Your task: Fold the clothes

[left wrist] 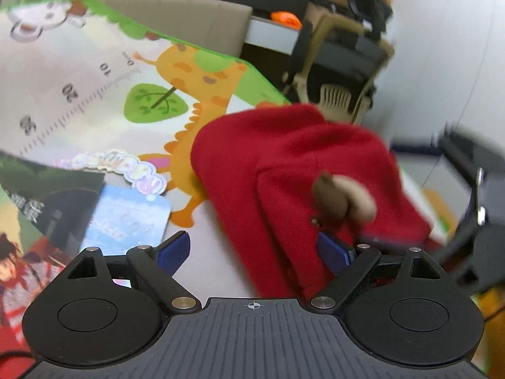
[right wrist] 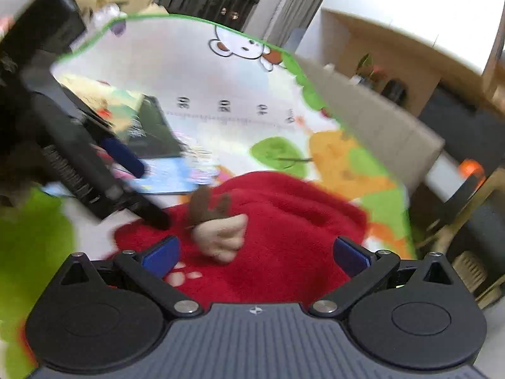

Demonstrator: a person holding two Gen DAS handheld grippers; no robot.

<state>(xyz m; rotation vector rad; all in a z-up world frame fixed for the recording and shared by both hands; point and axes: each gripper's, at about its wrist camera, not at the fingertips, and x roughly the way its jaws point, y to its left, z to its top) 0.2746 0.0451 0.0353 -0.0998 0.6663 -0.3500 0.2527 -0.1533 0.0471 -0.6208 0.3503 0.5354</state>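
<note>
A red fleece garment [left wrist: 284,173] lies bunched on a cartoon play mat [left wrist: 94,72]. A brown antler and a beige ear [left wrist: 342,202] are sewn on it. My left gripper [left wrist: 255,251] is open, and its right blue pad [left wrist: 334,252] touches the fleece. The right gripper [left wrist: 470,208] shows blurred at the right edge of the left wrist view. In the right wrist view the red garment [right wrist: 284,221] fills the space ahead of my open right gripper [right wrist: 256,257], with the antler and ear [right wrist: 217,227] just in front. The left gripper's finger [right wrist: 151,214] rests at the fleece's left edge.
A blue picture card [left wrist: 126,221] and a dark book [left wrist: 47,195] lie on the mat left of the garment. A beige chair frame [left wrist: 341,72] stands past the mat's green edge, and a grey upholstered block [left wrist: 189,22] sits behind it. The play mat [right wrist: 221,72] stretches bare beyond.
</note>
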